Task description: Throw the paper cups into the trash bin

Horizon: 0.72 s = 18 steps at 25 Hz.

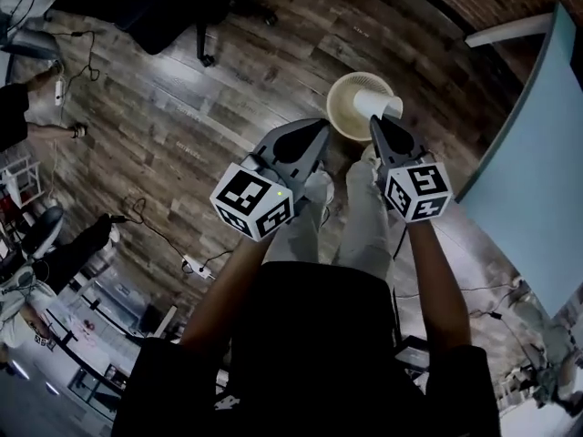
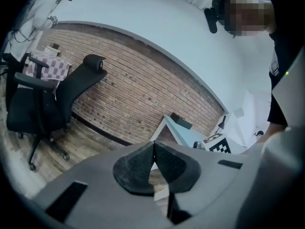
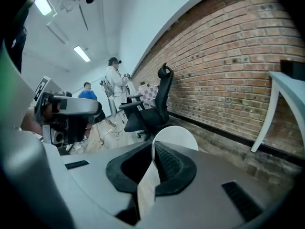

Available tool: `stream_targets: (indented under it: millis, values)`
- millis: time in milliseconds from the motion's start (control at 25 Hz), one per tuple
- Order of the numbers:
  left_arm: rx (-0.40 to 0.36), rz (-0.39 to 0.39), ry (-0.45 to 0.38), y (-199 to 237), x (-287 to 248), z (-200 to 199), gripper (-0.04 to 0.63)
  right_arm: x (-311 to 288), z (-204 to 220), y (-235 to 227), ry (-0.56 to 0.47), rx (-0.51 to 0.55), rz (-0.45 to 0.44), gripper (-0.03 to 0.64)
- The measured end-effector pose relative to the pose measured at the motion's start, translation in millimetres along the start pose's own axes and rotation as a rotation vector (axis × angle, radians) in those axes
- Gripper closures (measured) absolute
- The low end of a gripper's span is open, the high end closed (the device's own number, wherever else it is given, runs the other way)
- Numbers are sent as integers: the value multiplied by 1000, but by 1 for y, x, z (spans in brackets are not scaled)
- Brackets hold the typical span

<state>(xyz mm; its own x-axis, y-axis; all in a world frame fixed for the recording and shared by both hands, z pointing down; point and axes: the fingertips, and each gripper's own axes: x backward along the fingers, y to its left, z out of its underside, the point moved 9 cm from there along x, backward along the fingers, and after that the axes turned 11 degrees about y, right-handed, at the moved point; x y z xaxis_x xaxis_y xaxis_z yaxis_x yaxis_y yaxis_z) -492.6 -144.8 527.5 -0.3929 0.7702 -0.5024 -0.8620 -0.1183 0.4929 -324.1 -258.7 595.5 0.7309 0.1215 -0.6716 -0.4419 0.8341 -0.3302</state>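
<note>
Right claw (image 1: 376, 121): pinched shut on the paper cup (image 1: 379, 105), which hangs right over the bin (image 1: 339, 124).
Left claw (image 1: 319, 127): closed, empty, just beside the bin.
Progress: looks one release from done; no other cups in sight.
Room: open floor around the bin; worktop (image 1: 537, 180) edge stands clear of it.

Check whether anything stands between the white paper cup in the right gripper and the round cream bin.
Nothing visible does. The right gripper pinches the white paper cup by its wall over the round cream bin, whose open mouth is uncovered.
</note>
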Motion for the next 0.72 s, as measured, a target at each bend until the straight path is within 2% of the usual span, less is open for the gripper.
stream_targets:
  millis: [160,280,560,720]
  values:
    - [24,40,66,3,-26,27,592,-18,38,-22,42,-72,46,597]
    - [47,59,84,9,-36,48,592,-34,66,-31,72,-112,77,597]
    - [97,46,111,47,-55,101,592,-88,129,-51,140,-135,113,597]
    - [91,19,142,70,-64,129,592,-129,158,-73,168,-119,136,597]
